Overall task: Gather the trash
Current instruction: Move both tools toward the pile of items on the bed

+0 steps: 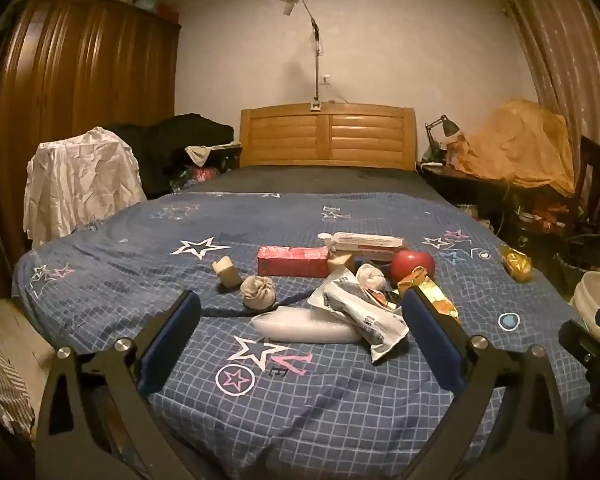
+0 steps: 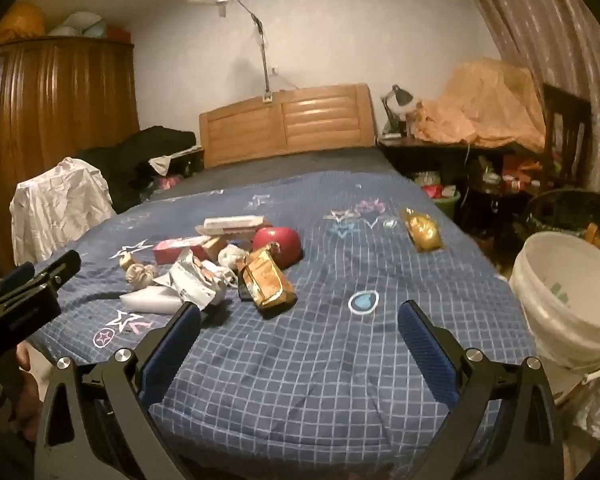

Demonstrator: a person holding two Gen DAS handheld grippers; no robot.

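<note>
Fingers [image 1: 168, 336] of the left gripper [image 1: 300, 340] are seen spread wide and empty above the bed [image 1: 340, 408], with the white wrapper [image 1: 360, 312] lying between them. From the right wrist, the right gripper [image 2: 300, 340] is likewise spread (nothing held); the gold packet [image 2: 266, 280] lies ahead, the white bucket [image 2: 568, 292] beside the bed.

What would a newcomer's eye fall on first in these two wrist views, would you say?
Probably the litter heap mid-bed on the blue star-print quilt: a red apple, a gold wrapper and a crumpled white packet. Next, the white bucket beside the bed's right edge. Both grippers hang open, empty.
</note>
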